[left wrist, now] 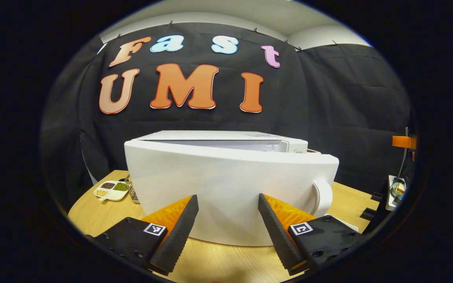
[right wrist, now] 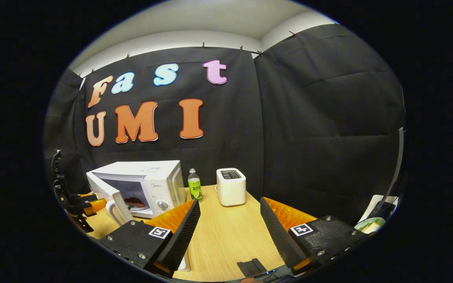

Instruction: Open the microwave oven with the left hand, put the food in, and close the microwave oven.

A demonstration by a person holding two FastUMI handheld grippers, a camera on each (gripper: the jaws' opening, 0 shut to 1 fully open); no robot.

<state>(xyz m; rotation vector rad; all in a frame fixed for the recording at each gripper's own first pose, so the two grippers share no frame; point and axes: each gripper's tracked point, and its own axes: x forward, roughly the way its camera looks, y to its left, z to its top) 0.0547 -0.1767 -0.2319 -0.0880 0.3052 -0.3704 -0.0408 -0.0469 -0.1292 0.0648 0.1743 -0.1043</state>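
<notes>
Wooden tabletop [right wrist: 226, 236] carried everything in the booth, pale and bare between the appliances. On it sat a white microwave oven [right wrist: 153, 182], the largest thing there, with its door [left wrist: 230, 192] swung partway open; in the left gripper view that door filled the middle of the picture, its looped handle [left wrist: 324, 198] at the right edge and the oven's body [left wrist: 226, 139] visible behind and above it. In the right gripper view the cavity stood exposed, and the food [right wrist: 134, 203], a dark reddish piece, lay inside on the oven's floor.

A white toaster [right wrist: 231, 186] stood to the right of the oven, apart from it, and a clear bottle with a green label [right wrist: 194, 186] stood between the two, near the oven's side.

The left gripper [left wrist: 228, 202] hovered just in front of the door's outer face, its fingers spread wide with nothing between them; whether they touched the door could not be told. That same gripper [right wrist: 87, 206] appeared at the far left of the right gripper view, beside the door's handle. The right gripper [right wrist: 230, 208] was held well back over the table, its fingers likewise apart and empty.

A small divided dish of condiments [left wrist: 111, 190] lay on the table to the left of the oven.
</notes>
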